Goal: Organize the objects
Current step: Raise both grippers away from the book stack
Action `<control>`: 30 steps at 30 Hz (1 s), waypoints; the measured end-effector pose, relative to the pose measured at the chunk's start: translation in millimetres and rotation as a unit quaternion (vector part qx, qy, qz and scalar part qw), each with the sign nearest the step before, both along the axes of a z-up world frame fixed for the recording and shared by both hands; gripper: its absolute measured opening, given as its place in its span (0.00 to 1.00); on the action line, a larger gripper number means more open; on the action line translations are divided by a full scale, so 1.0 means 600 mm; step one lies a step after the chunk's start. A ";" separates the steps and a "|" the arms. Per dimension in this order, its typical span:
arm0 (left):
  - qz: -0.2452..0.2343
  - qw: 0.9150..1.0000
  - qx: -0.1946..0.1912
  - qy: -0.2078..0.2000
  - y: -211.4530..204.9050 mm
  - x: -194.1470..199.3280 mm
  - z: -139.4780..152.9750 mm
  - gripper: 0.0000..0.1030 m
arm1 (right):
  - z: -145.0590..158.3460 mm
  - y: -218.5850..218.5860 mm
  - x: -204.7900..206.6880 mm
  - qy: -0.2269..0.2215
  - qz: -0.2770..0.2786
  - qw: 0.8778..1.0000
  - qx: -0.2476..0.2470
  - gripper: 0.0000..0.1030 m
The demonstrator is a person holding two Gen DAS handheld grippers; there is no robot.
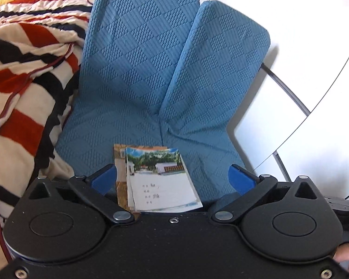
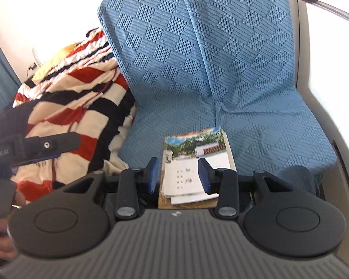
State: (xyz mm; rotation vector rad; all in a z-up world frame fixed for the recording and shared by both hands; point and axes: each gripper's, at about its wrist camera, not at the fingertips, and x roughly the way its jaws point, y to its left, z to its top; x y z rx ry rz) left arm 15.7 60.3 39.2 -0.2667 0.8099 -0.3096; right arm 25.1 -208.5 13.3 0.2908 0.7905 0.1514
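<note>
While the left gripper (image 1: 172, 179) gapes wide over the stack of booklets (image 1: 159, 181) lying on the blue seat cover (image 1: 137, 74) near its front edge, gripping nothing, the right gripper (image 2: 179, 176) hovers part-open above that same stack (image 2: 195, 162), empty too.

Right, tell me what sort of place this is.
Most likely a living room or bedroom at home. A blue textured sofa cover drapes a seat and its back cushions, a red, black and cream striped blanket is heaped beside it, and a small stack of booklets lies on the seat.
</note>
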 end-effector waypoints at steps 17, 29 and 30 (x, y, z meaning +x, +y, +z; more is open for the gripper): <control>0.009 1.000 0.013 0.021 0.009 -0.001 -0.022 0.99 | -0.016 0.008 -0.008 0.014 -0.021 0.999 -0.025 0.95; 0.007 0.999 0.018 0.026 0.004 0.006 -0.030 0.99 | -0.022 0.004 -0.001 0.023 -0.035 0.999 -0.024 0.95; 0.006 0.999 0.018 0.026 0.003 0.008 -0.031 0.99 | -0.023 0.004 -0.001 0.024 -0.036 0.999 -0.024 0.95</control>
